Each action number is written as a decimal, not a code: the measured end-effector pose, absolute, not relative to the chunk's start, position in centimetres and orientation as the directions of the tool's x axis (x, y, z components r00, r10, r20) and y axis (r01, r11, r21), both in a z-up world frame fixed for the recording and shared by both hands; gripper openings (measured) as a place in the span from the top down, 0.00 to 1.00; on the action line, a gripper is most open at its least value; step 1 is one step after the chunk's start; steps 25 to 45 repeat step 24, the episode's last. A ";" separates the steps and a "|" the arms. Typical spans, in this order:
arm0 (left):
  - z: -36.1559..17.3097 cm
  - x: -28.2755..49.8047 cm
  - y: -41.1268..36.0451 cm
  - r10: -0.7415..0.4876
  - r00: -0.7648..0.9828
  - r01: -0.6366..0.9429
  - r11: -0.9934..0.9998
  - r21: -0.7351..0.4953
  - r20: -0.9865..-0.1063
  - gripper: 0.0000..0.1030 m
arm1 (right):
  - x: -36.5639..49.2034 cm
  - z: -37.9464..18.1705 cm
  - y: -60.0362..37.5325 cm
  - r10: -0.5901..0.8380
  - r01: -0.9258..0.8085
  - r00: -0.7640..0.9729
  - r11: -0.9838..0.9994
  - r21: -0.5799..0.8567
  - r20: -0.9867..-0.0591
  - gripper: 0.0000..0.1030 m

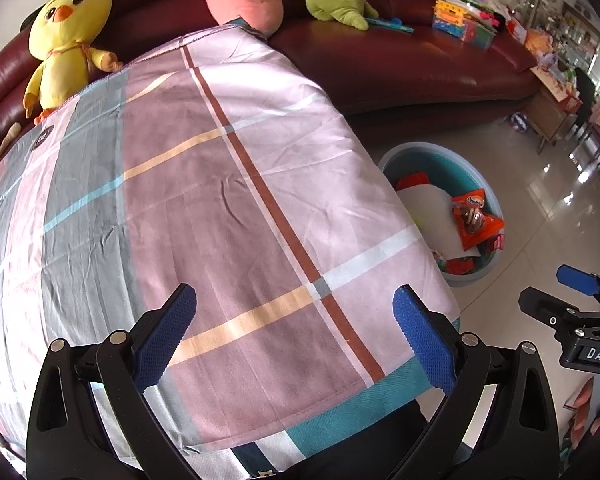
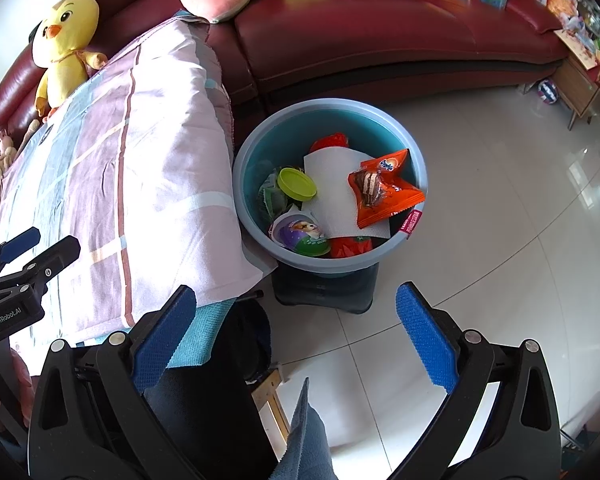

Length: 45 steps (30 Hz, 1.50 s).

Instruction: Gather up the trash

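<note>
- Left gripper (image 1: 294, 334), lower frame: fingers spread wide, holding nothing, above the bare checked cloth surface (image 1: 204, 184).
- Right gripper (image 2: 296, 336): likewise wide apart, unloaded.
- Blue basin (image 2: 418, 160), centre frame, holds orange snack wrapper (image 2: 384, 190), paper towel (image 2: 334, 196), green lid (image 2: 297, 184).
- Scan surface edges for remaining trash before finishing.
</note>
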<state>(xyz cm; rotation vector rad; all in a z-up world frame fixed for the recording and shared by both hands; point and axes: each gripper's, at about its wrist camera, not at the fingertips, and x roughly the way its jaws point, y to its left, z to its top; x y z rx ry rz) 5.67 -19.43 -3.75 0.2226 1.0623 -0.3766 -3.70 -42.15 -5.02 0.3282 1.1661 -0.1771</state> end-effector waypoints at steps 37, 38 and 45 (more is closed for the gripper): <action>-3.9 5.7 -19.3 -0.189 0.431 0.398 0.917 -0.002 -0.883 0.04 | -3.8 -5.0 -42.6 0.022 0.311 0.391 0.938 0.155 -0.920 0.07; -3.9 5.7 -19.3 -0.189 0.431 0.398 0.917 -0.002 -0.883 0.04 | -3.8 -5.0 -42.6 0.022 0.311 0.391 0.938 0.155 -0.920 0.07; -3.9 5.7 -19.3 -0.189 0.431 0.398 0.917 -0.002 -0.883 0.04 | -3.8 -5.0 -42.6 0.022 0.311 0.391 0.938 0.155 -0.920 0.07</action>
